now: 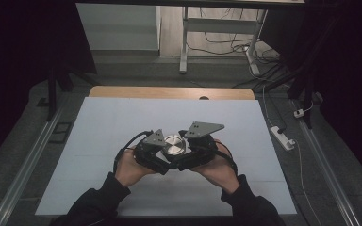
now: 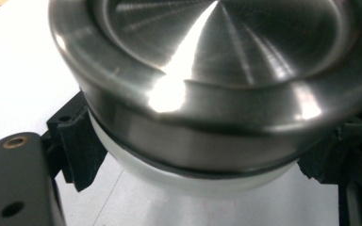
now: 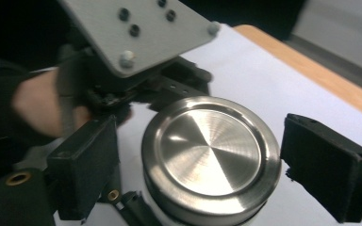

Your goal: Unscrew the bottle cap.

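A round jar with a brushed steel lid (image 1: 173, 145) stands on the white table (image 1: 113, 122), near the middle and toward the front. My left gripper (image 1: 162, 153) holds it from the left; in the left gripper view its jaws press on both sides of the jar's white body (image 2: 193, 181), just under the lid (image 2: 226, 56). My right gripper (image 1: 188, 153) comes in from the right. In the right gripper view its two black jaws stand apart on either side of the lid (image 3: 210, 153), with a small gap on each side. The left gripper's grey plate (image 3: 136, 28) sits just behind the jar.
The table's wooden far edge (image 1: 169, 92) runs along the back. Beyond it stand a desk frame (image 1: 184, 47) and loose cables on the floor. A white power strip (image 1: 283, 137) lies on the floor to the right of the table.
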`<state>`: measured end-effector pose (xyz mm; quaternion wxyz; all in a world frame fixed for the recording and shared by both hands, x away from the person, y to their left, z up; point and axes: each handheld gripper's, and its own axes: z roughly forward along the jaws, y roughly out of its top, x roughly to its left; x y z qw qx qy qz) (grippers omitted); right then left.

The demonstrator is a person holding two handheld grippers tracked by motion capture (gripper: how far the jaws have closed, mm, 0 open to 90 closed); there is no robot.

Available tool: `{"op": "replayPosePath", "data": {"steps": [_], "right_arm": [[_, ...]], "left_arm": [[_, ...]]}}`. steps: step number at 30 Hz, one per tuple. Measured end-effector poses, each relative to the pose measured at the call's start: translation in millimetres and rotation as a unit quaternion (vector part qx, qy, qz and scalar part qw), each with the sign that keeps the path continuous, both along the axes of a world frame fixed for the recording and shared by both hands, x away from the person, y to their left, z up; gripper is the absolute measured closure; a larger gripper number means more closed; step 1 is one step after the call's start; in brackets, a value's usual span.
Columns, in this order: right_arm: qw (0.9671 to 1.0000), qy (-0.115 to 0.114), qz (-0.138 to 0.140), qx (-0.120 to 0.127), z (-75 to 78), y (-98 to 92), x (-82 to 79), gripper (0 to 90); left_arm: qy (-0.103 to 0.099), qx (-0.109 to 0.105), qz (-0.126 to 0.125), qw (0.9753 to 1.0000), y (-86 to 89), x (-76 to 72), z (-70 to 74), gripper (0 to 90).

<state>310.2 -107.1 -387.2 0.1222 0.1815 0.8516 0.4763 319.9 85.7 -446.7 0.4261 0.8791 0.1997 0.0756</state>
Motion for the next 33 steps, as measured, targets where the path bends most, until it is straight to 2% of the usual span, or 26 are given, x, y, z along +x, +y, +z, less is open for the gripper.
{"op": "replayPosePath", "data": {"steps": [4,8,14,17,22,27,29,30,33], "right_arm": [[0.9994,-0.015,-0.03,-0.006,-0.8,4.9,-5.0,14.4],[0.9986,-0.027,-0.041,-0.02,-4.0,8.5,-7.7,18.9],[0.9992,-0.029,-0.018,-0.022,-0.9,5.0,-6.7,19.1],[0.9998,-0.015,0.003,-0.016,2.0,-1.5,-2.8,18.6],[0.9999,-0.004,0.013,0.005,4.3,-9.8,-0.3,17.0],[0.9998,-0.003,0.017,0.012,7.8,-14.5,-0.9,19.2],[0.9998,-0.006,0.017,0.006,9.9,-16.1,-1.4,20.1],[0.9999,-0.007,0.011,0.004,10.4,-16.0,-2.1,20.5],[0.9999,-0.011,-0.002,0.004,9.2,-11.9,-5.1,19.7]], "left_arm": [[-0.004,0.001,-0.002,1.0,-1.1,-1.6,2.0,16.0],[-0.006,-0.004,-0.007,1.0,-2.9,-4.1,4.3,15.9],[-0.001,-0.019,-0.022,0.9996,-2.0,-4.6,5.6,15.9],[-0.001,-0.024,-0.025,0.9994,-2.3,-5.1,6.5,16.0],[0.004,-0.037,-0.027,0.9989,3.4,-3.9,9.8,16.0],[0.006,-0.054,-0.023,0.9983,8.6,-3.5,12.9,16.0],[0.003,-0.051,-0.016,0.9986,9.6,-3.7,13.9,15.9],[-0.003,-0.044,-0.003,0.999,8.5,-4.7,14.3,16.0],[-0.006,-0.036,0.005,0.9993,5.5,-5.4,13.8,15.9]]}}
